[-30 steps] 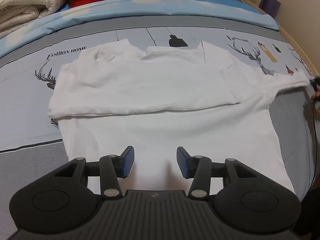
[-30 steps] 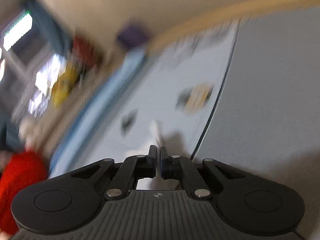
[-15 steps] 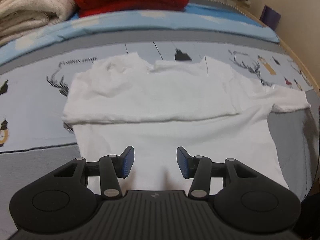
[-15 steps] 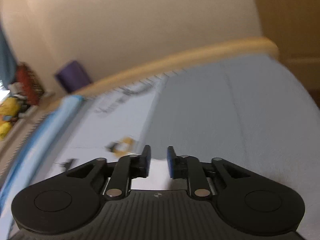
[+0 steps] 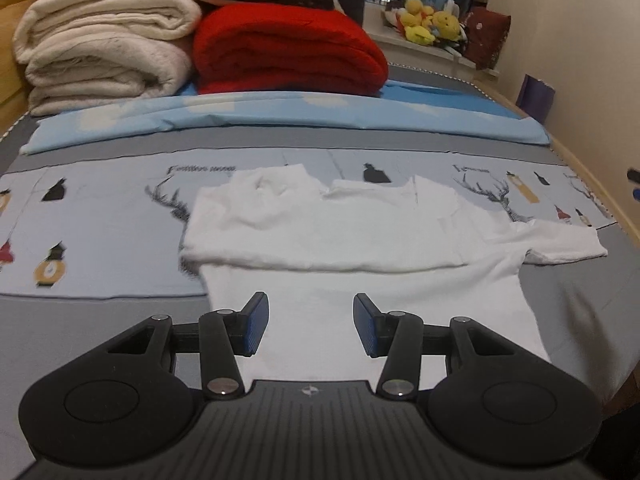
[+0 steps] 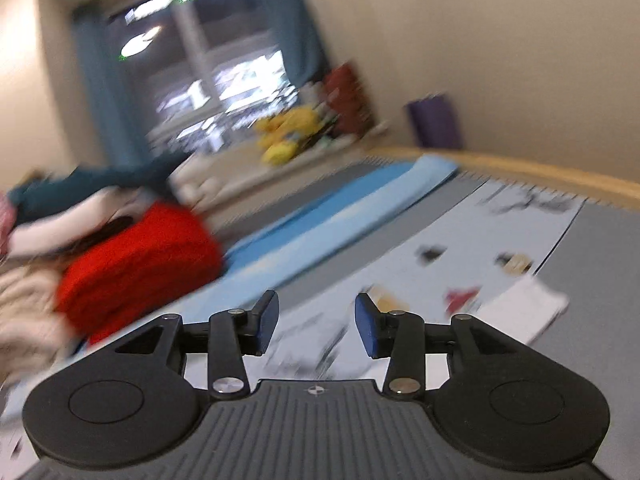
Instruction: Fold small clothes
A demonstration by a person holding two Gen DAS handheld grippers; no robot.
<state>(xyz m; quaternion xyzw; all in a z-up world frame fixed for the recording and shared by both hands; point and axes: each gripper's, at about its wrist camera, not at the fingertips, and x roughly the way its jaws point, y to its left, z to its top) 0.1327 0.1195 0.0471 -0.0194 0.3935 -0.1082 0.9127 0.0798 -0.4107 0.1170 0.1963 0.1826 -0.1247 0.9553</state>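
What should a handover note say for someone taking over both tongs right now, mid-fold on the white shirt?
Left tongs: open, empty, over the white T-shirt's near hem.
Right tongs: jaws opening, nothing between them, off to the shirt's right side.
Shirt: flat on the printed bedsheet. Its left side looks folded in; the right sleeve lies spread outward.
Done: apparently one side fold.
Left: likely fold the right sleeve in, then fold the body up into a compact stack.
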